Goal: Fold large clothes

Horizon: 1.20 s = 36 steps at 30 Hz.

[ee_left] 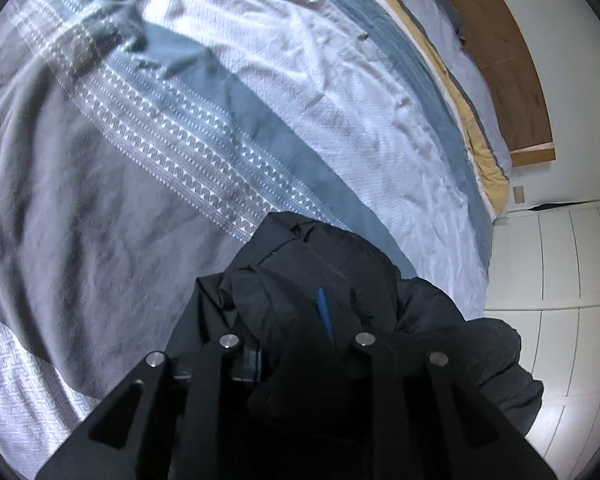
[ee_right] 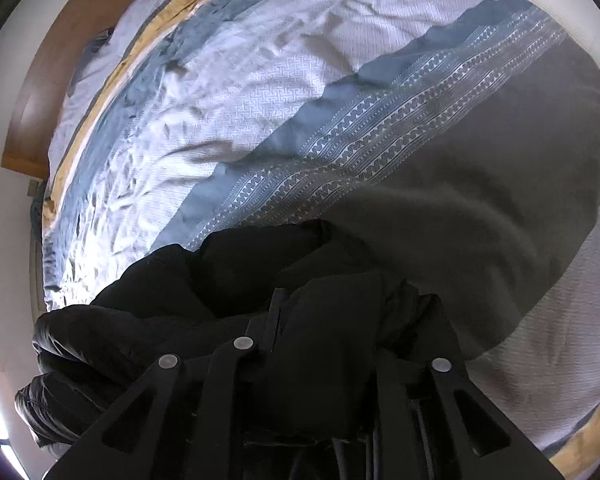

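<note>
Looking down the left gripper (ee_left: 296, 320): jaws clamped on a bunched fold of black jacket (ee_left: 340, 272), pads buried in the cloth, a thin blue strip (ee_left: 325, 312) showing against the fabric near the right finger. Seen only from this side: white panelled wardrobe doors (ee_left: 560, 260) past the edge of the bed, and part of the jacket bulging out toward them.

Looking down the right gripper (ee_right: 320, 320): likewise closed on the jacket (ee_right: 240, 264), one narrow finger edge poking up through the folds, the rest smothered. Seen only from here: a glossy, puffy part of the garment trailing off to the left, beyond the bed's edge and against a pale wall (ee_right: 4, 240).

Dark, padded, crumpled, heaped up around both sets of fingers, held over the near part of the bed.

Underneath, a rumpled bedspread (ee_left: 300, 80) in bands of white weave, blue-grey, patterned triangles and plain grey (ee_right: 480, 180), trimmed with a mustard-yellow border (ee_right: 588, 428). At the far end, a wooden headboard (ee_left: 500, 60) against a white wall.
</note>
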Each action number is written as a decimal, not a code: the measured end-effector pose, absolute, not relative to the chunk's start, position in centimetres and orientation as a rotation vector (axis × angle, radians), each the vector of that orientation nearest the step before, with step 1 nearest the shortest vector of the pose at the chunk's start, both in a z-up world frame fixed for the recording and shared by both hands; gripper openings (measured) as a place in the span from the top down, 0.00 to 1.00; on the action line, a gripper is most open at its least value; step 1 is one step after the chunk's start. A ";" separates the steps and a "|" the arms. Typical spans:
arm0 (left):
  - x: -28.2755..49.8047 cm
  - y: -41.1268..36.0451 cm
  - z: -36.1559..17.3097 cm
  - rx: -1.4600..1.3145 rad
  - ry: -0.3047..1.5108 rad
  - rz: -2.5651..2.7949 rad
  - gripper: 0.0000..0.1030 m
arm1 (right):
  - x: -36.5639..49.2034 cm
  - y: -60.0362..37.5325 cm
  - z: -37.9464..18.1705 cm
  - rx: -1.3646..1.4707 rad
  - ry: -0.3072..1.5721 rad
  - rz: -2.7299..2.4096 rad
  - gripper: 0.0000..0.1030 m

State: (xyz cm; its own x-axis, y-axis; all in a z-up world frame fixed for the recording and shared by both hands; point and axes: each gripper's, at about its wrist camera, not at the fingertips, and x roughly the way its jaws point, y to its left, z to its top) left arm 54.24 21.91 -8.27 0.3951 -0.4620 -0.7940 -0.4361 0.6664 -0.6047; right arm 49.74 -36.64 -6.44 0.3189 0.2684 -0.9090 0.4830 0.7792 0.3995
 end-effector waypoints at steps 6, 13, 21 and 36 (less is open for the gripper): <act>54.2 23.9 -6.4 -1.056 1.174 -0.066 0.54 | 50.4 -36.4 -5.0 0.738 1.233 -0.028 0.21; 53.7 27.1 -3.3 -1.210 1.061 -0.034 0.48 | 50.7 -36.6 -1.0 0.791 1.113 0.009 0.02; 50.7 31.5 2.4 -1.162 0.904 0.029 0.47 | 49.2 -37.5 4.5 0.735 0.980 0.019 0.01; 41.7 19.7 5.2 -0.681 1.011 -0.143 0.47 | 39.8 -27.7 9.7 0.288 0.865 0.132 0.01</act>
State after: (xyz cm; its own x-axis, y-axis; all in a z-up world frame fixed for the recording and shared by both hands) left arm 41.69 19.73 5.23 0.5408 -0.4127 -0.7329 -0.1934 0.7870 -0.5858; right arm 39.76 -27.73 9.70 0.6434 0.2303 -0.7301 0.0019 0.9532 0.3023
